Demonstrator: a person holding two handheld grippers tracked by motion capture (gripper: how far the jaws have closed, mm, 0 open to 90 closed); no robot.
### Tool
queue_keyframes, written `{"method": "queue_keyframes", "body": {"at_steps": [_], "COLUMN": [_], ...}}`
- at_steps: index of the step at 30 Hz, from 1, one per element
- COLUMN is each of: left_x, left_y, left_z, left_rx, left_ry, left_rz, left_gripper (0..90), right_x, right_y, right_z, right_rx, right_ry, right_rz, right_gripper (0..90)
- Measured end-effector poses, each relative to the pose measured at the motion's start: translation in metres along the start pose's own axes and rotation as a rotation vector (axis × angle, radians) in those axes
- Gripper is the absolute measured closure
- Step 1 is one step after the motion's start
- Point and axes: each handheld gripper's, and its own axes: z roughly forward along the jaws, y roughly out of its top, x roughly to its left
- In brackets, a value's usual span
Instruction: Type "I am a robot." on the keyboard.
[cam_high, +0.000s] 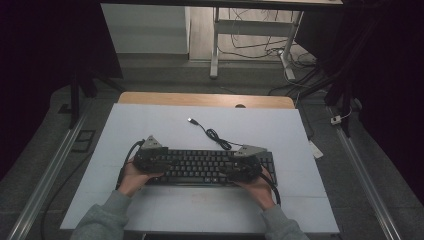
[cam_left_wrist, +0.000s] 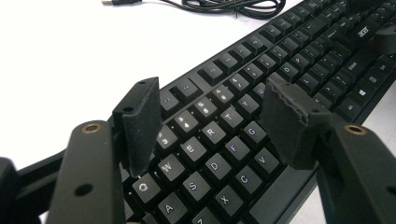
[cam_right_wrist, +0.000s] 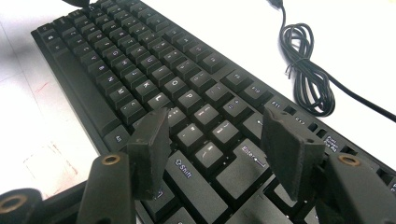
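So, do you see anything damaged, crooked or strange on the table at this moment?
Nothing stands out. The keyboard lies flat and square on the white mat, and its keys look complete where they can be seen. Its cable rests behind it in a loose coil, unplugged. The left gripper and right gripper hover open above the keys.

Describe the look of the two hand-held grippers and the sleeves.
Both the left hand-held gripper and the right hand-held gripper are black, each topped by a grey three-cornered plate and trailing a black cable. Their jaws carry flat dark pads and brass-ringed holes. The sleeves are grey.
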Motion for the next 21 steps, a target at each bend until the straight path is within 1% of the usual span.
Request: {"method": "queue_keyframes", "body": {"at_steps": [5,9,13,19,21], "left_x": [-0.001,0.000,0.000,0.000,0.000], "left_y": [0.000,0.000,0.000,-0.001,-0.001], "left_z": [0.001,0.001,0.002,0.003,0.003], "left_rx": [0.006,0.012,0.016,0.024,0.023], "left_ry": [0.002,0.004,0.008,0.010,0.009], "left_rz": [0.002,0.005,0.005,0.009,0.004], "left_gripper": [37.1,36.6,35.9,35.3,35.2], "right_x": [0.000,0.001,0.004,0.007,0.008], "right_y": [0.000,0.001,0.008,0.017,0.021], "right_z": [0.000,0.000,0.002,0.012,0.016], "right_rx": [0.000,-0.013,-0.019,-0.009,-0.003], "right_ry": [-0.001,0.005,0.004,0.008,0.013], "right_rz": [-0.001,0.001,0.001,0.011,0.013], "right_gripper": [42.4,42.8,44.5,51.9,55.5]}}
